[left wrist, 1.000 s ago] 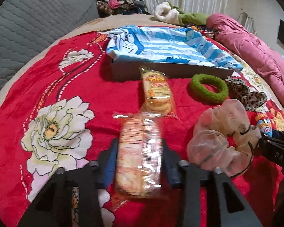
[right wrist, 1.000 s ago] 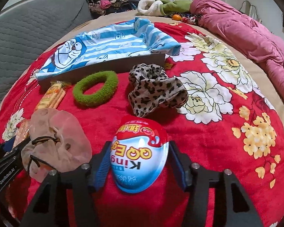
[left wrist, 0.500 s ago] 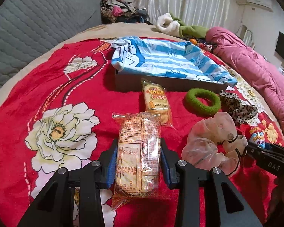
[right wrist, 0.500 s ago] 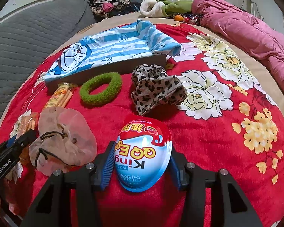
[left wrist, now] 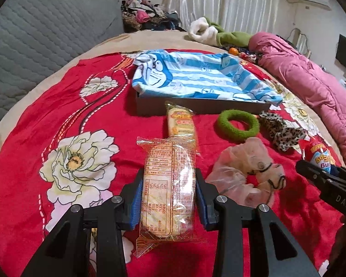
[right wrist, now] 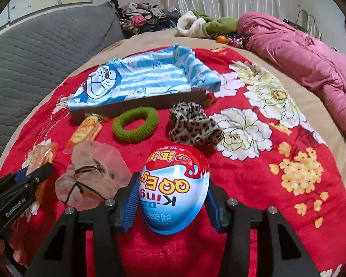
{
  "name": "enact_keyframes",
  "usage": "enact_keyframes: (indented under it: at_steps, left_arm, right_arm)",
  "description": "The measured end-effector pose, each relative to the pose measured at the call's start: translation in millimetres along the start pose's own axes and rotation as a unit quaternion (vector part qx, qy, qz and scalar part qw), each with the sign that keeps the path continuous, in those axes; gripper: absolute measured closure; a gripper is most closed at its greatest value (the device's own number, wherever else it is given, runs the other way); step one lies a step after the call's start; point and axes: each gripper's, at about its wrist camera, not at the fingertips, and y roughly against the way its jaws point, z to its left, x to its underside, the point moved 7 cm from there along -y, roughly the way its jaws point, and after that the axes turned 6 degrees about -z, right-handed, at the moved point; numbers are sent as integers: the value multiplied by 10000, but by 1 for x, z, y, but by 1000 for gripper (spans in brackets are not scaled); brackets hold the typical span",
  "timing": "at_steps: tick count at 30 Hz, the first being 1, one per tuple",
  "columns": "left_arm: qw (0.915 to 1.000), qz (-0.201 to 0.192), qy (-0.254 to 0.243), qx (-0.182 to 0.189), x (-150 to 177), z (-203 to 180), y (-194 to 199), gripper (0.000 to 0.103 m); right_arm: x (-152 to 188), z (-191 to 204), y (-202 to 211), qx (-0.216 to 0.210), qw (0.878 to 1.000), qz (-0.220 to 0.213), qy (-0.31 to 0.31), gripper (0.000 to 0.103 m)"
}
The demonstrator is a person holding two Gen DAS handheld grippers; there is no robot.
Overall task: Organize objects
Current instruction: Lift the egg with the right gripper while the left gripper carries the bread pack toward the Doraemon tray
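My left gripper (left wrist: 168,198) is shut on a clear-wrapped cracker packet (left wrist: 168,184), held just above the red flowered blanket. A second cracker packet (left wrist: 181,121) lies ahead of it, in front of the dark box (left wrist: 205,107) lined with a blue striped cartoon cloth (left wrist: 196,78). My right gripper (right wrist: 171,198) is shut on a blue, white and red toy egg (right wrist: 175,189), also lifted off the blanket. That egg (left wrist: 320,157) and the right gripper's black finger show at the right edge of the left wrist view. The left gripper's finger (right wrist: 23,184) shows at the left of the right wrist view.
A green ring scrunchie (right wrist: 136,125), a leopard-print scrunchie (right wrist: 193,127) and a sheer pink scrunchie (right wrist: 92,175) lie between the grippers and the box. A pink quilt (right wrist: 311,55) runs along the right. A grey padded headboard (right wrist: 41,57) stands at the left.
Both grippers have risen with their loads, so the blanket and the box look farther away and more of the room shows. Neither grip has changed.
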Motion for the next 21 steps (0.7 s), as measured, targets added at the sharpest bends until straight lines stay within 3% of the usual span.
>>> enact_keyframes:
  at_steps: [10, 21]
  left_arm:
    - [9999, -109, -60, 2, -13, -16, 14, 63]
    - [9990, -392, -142, -134, -50, -14, 31, 63]
  right_arm:
    - [-9, -1, 14, -72, 9999, -135, 47, 52]
    - [-31, 8, 29, -172, 9990, -340, 221, 52]
